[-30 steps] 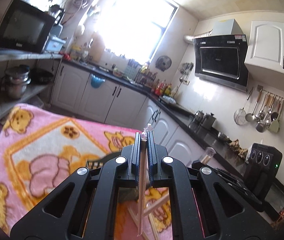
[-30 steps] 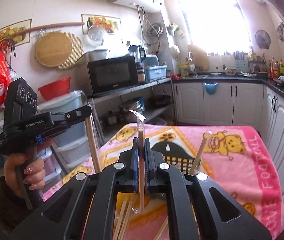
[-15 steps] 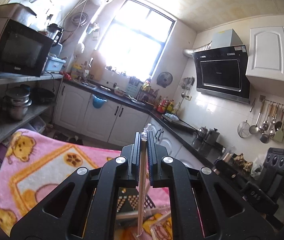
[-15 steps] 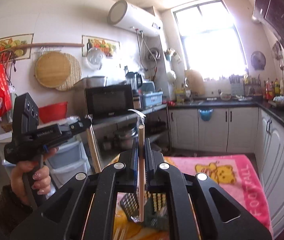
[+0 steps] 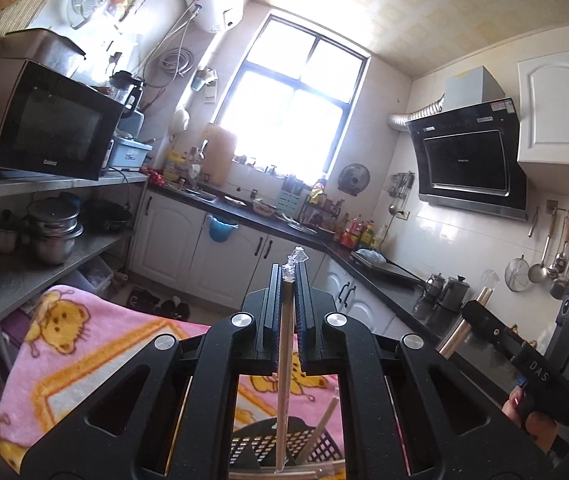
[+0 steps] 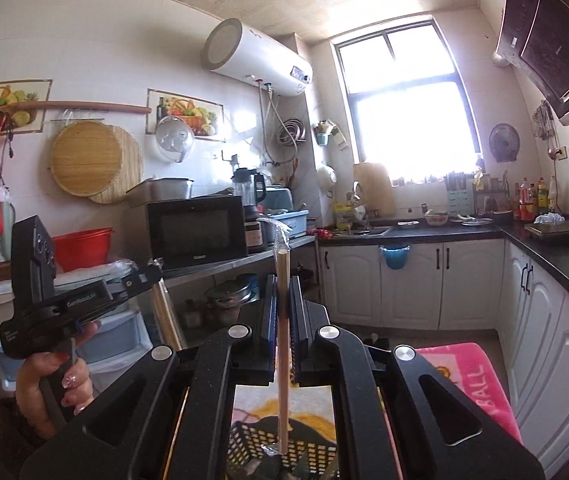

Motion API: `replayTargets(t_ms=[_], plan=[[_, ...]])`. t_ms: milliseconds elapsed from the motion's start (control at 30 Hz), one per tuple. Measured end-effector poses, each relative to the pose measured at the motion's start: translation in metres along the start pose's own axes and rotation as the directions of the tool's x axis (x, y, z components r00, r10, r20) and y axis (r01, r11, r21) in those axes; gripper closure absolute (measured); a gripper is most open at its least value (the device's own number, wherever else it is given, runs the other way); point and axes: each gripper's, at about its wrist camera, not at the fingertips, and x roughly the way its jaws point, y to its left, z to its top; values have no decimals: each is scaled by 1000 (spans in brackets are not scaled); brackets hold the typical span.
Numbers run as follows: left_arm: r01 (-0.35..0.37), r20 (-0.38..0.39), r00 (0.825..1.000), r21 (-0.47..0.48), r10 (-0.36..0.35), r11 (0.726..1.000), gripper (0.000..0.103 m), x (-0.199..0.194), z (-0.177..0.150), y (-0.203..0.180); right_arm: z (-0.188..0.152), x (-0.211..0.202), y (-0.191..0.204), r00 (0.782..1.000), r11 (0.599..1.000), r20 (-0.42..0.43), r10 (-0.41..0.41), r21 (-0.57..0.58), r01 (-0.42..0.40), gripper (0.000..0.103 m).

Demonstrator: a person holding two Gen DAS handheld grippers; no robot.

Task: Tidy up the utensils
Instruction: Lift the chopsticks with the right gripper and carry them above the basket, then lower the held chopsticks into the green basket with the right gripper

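My left gripper (image 5: 287,276) is shut on a wrapped pair of wooden chopsticks (image 5: 283,380) held upright, the lower end hanging over a black perforated utensil basket (image 5: 284,446). Another chopstick (image 5: 318,432) leans in that basket. My right gripper (image 6: 283,280) is shut on a second wrapped chopstick pair (image 6: 283,352), upright, its lower end reaching into the same basket (image 6: 284,448). Each gripper shows in the other's view: the right gripper (image 5: 464,320) at right, the left gripper (image 6: 154,274) at left, both holding chopsticks.
The basket stands on a pink bear-print blanket (image 5: 84,360) covering the table. A metal shelf with a microwave (image 5: 40,128) and pots (image 5: 52,232) stands to the left. White cabinets and a dark counter (image 6: 424,232) run along the far wall.
Both grippers have tilted upward and risen with their chopsticks; the views show more of the room and less of the blanket. The basket now lies right under the chopstick ends.
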Motion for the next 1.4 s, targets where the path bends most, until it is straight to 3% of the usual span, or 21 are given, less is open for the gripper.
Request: replayTargets(t_ms=[733,1400], plan=[[-111,-1,994,-5,111,994,99,41,-54,31,-54,45,-9,994,998,-92,-60,-2,60,97],[-73,-92,993,-41,69,996,98,53,-100,36,-96,55,-16,984,996,-170,-57,56,67,97]])
